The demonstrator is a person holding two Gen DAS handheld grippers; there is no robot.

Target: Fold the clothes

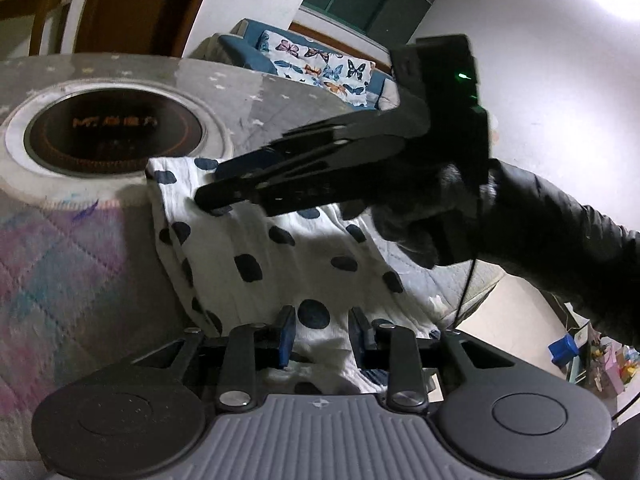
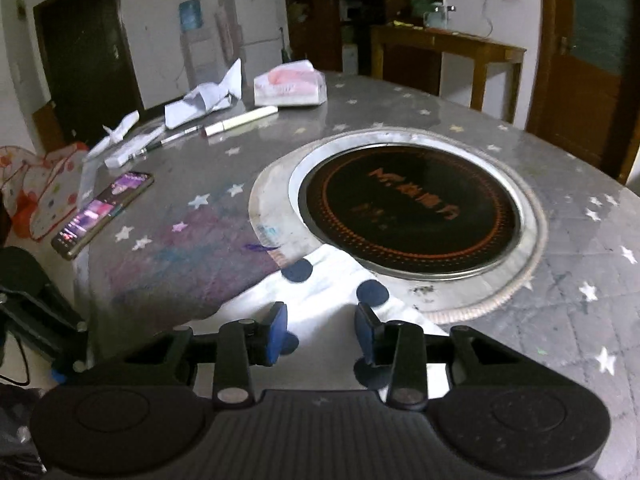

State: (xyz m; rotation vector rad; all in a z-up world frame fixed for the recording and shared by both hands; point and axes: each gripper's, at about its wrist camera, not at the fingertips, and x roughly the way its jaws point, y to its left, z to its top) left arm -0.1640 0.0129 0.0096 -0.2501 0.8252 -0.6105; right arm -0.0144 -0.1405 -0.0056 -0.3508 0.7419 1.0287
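Grey star-printed quilted table cover (image 2: 580,216) with inset round black cooktop (image 2: 408,208) (bare cover to its right). White, navy-dotted cloth (image 1: 264,248) lies by the cooktop's near rim, draping the table edge. My left gripper (image 1: 322,334) and right gripper (image 2: 321,330) stand parted over it, clasping nothing.

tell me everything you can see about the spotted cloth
The cloth is white, crinkled-looking fabric with dark navy dots. It lies partly folded on the quilted table cover, one corner beside the round cooktop. The right gripper reaches over its far corner; the left gripper sits open over its near end.
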